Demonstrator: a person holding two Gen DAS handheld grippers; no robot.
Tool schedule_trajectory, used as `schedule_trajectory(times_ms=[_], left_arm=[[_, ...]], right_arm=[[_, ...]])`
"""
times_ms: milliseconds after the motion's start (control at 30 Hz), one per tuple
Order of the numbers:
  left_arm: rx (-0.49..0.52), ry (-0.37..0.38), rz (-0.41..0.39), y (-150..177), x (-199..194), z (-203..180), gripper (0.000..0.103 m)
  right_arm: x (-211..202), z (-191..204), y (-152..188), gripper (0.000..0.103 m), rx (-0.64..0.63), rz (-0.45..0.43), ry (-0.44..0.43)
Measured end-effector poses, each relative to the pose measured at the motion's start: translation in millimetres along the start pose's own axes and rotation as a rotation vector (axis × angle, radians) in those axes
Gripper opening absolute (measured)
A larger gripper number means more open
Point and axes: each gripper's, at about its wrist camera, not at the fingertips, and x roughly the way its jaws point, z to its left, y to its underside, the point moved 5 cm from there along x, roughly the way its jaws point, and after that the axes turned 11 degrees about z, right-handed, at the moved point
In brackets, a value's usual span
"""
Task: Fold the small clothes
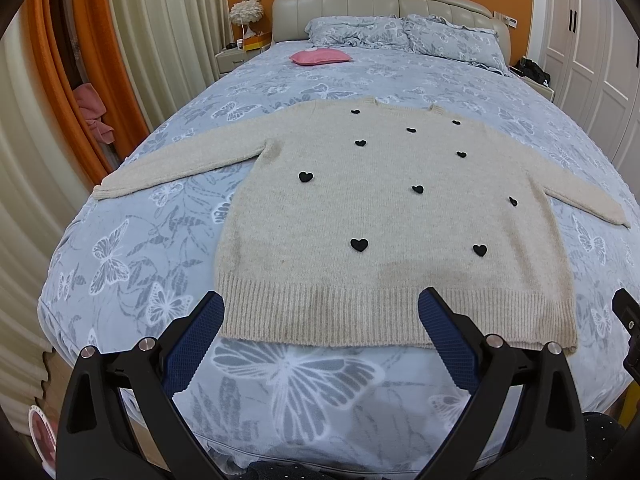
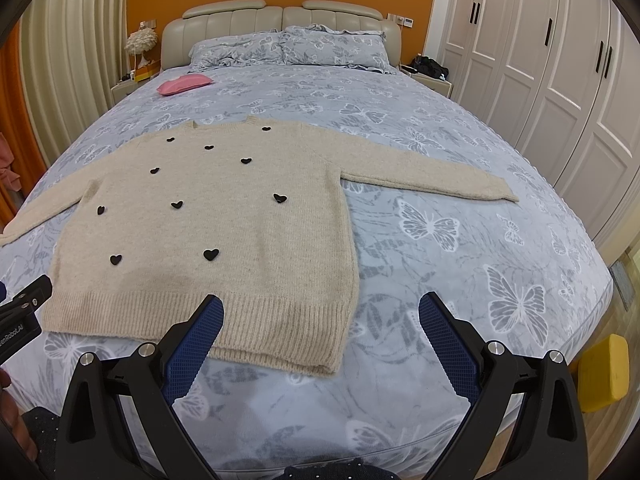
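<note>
A beige knit sweater [image 1: 384, 208] with black hearts lies flat, face up, on the blue butterfly bedspread [image 1: 132, 248], both sleeves spread out to the sides. It also shows in the right wrist view [image 2: 224, 216]. My left gripper [image 1: 322, 312] is open and empty, hovering above the ribbed hem near its left half. My right gripper [image 2: 320, 314] is open and empty, above the hem's right corner. The right gripper's edge shows at the right of the left wrist view [image 1: 628, 320]; the left gripper's edge shows in the right wrist view [image 2: 24, 308].
A pink cushion [image 1: 320, 57] lies near the pillows [image 1: 400, 32] at the headboard. White wardrobe doors [image 2: 560, 60] stand at the right. Curtains [image 1: 160, 40] hang at the left. A yellow object [image 2: 604, 372] sits on the floor by the bed's right corner.
</note>
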Motion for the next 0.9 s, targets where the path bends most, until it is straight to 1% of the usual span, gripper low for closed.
schedule_trajectory(times_ms=[233, 467, 633, 800, 900], left_arm=[[0.003, -0.001, 0.005, 2, 2, 1, 0.095], [0.017, -0.01, 0.019, 3, 3, -4, 0.095], [0.033, -0.024, 0.016, 1, 0, -8, 0.095], [0.046, -0.033, 0.045, -2, 6, -13, 0.095], [0.07, -0.049, 0.062, -3, 10, -17, 0.095]], right_arm=[[0, -1, 0, 0.097, 0.002, 0.002, -0.004], [6, -11, 4, 0.097, 0.038, 0.024, -0.03], [12, -18, 1, 0.097, 0.079, 0.055, -0.063], [21, -24, -1, 0.097, 0.108, 0.096, -0.079], [28, -33, -3, 0.097, 0.144, 0.135, -0.115]])
